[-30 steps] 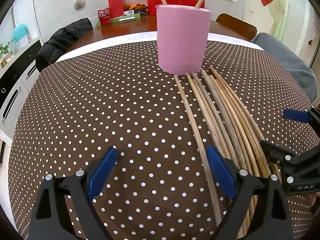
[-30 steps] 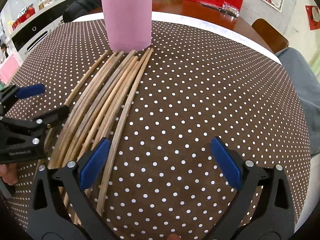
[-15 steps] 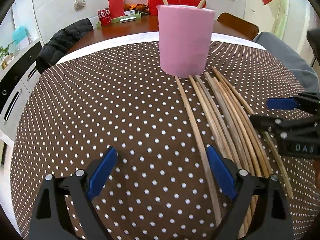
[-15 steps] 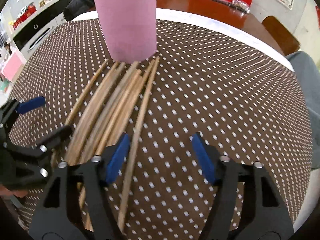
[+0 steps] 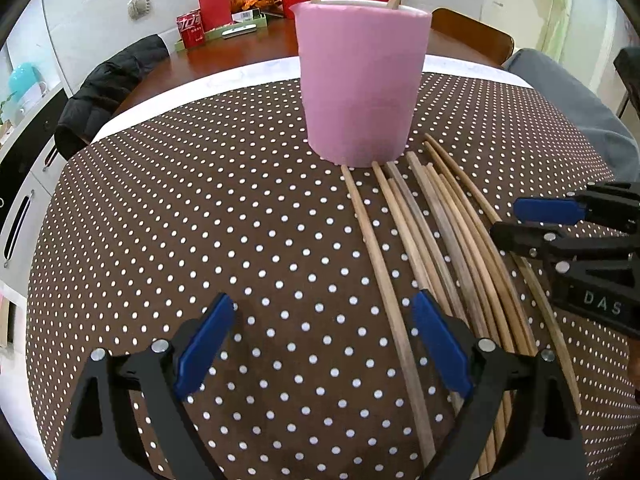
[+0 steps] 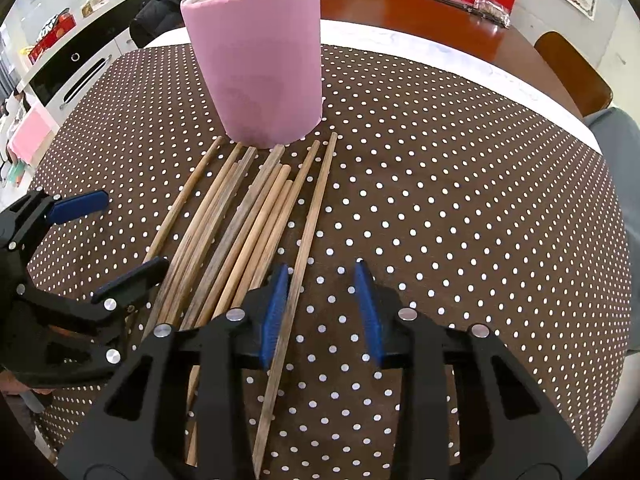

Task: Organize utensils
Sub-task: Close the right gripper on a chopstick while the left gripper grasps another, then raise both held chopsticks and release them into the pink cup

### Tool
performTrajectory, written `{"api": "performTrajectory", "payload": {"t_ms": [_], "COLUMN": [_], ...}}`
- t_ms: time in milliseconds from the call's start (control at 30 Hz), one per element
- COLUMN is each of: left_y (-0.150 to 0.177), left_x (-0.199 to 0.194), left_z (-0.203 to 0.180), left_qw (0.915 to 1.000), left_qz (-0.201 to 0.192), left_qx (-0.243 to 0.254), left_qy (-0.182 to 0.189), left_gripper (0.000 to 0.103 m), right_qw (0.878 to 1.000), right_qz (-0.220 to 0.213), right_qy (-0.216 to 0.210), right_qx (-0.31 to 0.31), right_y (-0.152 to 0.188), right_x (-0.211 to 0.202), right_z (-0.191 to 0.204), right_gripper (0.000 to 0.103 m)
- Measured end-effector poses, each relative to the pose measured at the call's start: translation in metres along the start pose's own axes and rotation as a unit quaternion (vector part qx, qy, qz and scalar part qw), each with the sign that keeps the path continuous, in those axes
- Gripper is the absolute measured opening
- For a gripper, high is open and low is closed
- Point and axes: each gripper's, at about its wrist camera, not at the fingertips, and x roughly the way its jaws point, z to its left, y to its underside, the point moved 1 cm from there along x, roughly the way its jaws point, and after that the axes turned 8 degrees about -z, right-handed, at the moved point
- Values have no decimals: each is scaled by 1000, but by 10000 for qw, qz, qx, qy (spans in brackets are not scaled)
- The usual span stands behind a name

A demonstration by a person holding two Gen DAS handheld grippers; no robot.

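Note:
A pink cup [image 5: 360, 84] with two chopsticks standing in it sits on the dotted brown cloth; it also shows in the right wrist view [image 6: 260, 60]. Several wooden chopsticks [image 5: 436, 240] lie side by side in front of it, also in the right wrist view [image 6: 240, 224]. My left gripper [image 5: 320, 344] is open, low over the cloth, the leftmost chopstick between its jaws. My right gripper [image 6: 322, 308] is partly closed, jaws straddling the rightmost chopstick [image 6: 308, 240], pads apart from it. It appears in the left wrist view [image 5: 532, 220].
The brown polka-dot tablecloth [image 5: 200, 220] covers a round table. A wooden table with red boxes [image 5: 214, 8] stands behind, a black jacket [image 5: 108, 80] on a chair at left, a brown chair [image 6: 572, 72] at right.
My right gripper has moved forward and left over the rightmost chopstick and its jaws have narrowed. My left gripper has crept slightly toward the cup and stays open.

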Motion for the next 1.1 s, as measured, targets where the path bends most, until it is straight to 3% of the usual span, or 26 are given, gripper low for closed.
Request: {"api": "performTrajectory", "payload": {"t_ms": [100,133,233,267,300,633,933,1000,1100], "left_y": [-4,-5,-6,-7,-8,-3,1,5,9], "left_x": [2,2,-2,-3,-3,-14,-21,-21,-21], "left_z": [1,0,-6,-7,-7,-4,-5,-4,-1], "left_qw": [9999,9998,9994,9994,9994,9972,9973,9974,9975], "left_qz": [-9,-31,-101,-107,-105,-318,-381,-362,-334], "left_qx": [-10,15,86,80,72,-124,-156,-171,-198], "left_qy": [127,181,305,333,331,661,606,597,597], "left_gripper": [75,71,37,17,8,5,6,5,6], "right_qw": [10000,10000,9999,9999,9998,9952,9977,9980,9982], "right_qz": [-15,-25,-47,-65,-84,-519,-178,-106,-106], "right_qy": [2,-14,-94,-143,-174,-610,-498,-506,-525], "right_qx": [-78,-78,-6,51,96,570,426,367,274], "right_y": [0,0,4,6,10,24,15,12,9], "right_x": [0,0,-3,-4,-6,-38,-17,-12,-9], "right_z": [2,3,3,1,0,-21,-13,-7,2], "right_gripper": [32,27,10,8,7,6,7,13,32]}}
